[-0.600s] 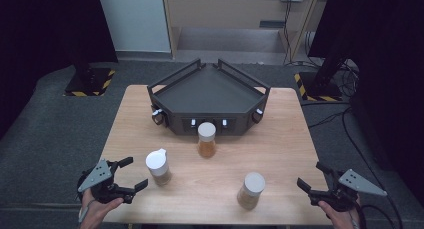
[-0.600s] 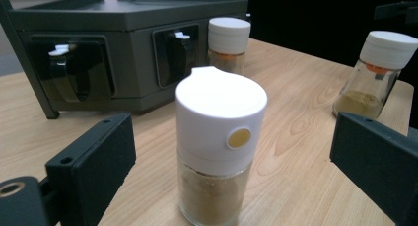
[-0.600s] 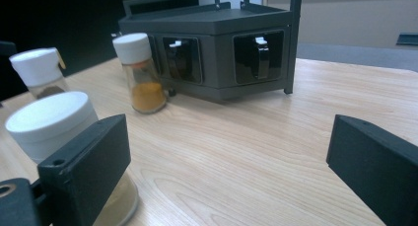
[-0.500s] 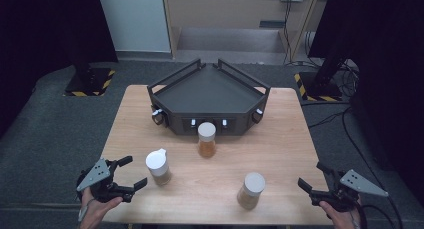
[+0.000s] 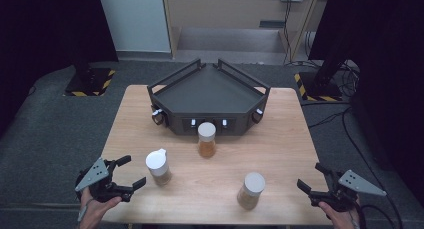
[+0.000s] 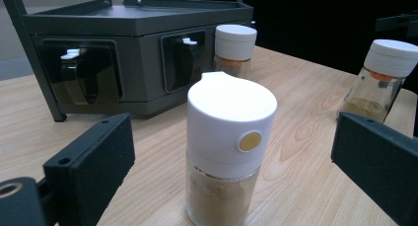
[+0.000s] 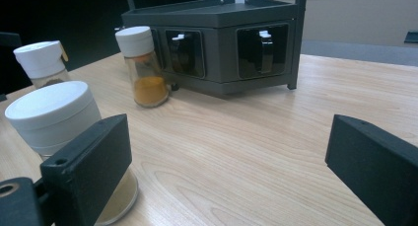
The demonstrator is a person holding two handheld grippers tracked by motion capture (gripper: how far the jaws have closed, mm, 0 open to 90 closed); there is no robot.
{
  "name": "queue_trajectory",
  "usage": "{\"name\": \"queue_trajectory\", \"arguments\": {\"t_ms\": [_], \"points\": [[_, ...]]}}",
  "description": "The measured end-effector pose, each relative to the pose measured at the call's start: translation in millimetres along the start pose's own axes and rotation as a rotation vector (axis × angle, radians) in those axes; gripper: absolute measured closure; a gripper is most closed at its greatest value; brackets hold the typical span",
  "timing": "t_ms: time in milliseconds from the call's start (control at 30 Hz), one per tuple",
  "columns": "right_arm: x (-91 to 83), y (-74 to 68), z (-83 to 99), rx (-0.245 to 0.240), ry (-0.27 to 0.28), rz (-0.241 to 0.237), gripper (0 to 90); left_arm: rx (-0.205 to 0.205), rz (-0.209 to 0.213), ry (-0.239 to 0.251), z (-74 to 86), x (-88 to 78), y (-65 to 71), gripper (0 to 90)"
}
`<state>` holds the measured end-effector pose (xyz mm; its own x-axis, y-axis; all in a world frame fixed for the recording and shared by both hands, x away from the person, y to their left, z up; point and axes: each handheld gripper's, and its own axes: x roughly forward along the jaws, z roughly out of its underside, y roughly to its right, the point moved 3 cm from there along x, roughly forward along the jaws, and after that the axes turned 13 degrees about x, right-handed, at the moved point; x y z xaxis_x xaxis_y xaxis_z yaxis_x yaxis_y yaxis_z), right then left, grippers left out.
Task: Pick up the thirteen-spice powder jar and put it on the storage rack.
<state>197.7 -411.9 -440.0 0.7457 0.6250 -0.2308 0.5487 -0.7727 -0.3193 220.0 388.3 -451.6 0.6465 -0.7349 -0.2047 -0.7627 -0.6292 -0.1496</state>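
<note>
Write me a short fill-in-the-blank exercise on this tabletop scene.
1. The table carries ____ spice jars.
2. All the jars have ____ lids.
3. The jar with orange powder stands right in front of the dark ____.
4. The left tongs stand ____ beside the flip-cap jar.

Missing words: three; white; rack; open

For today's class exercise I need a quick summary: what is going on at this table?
A person holds a two-jaw gripper in each hand at a wooden table. The left gripper, open, faces the flip-cap jar without touching it. The right gripper, also open, sits right of the wide-lid jar. A third jar stands before the dark rack.
</note>
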Motion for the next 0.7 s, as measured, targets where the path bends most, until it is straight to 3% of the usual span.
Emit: {"name": "queue_trajectory", "arguments": {"t_ms": [700], "points": [[4.0,-0.5,-1.6,0.003,-0.033,-0.014,4.2,-0.003,0.015,0.003,0.9,-1.2,-1.2,1.8]]}}
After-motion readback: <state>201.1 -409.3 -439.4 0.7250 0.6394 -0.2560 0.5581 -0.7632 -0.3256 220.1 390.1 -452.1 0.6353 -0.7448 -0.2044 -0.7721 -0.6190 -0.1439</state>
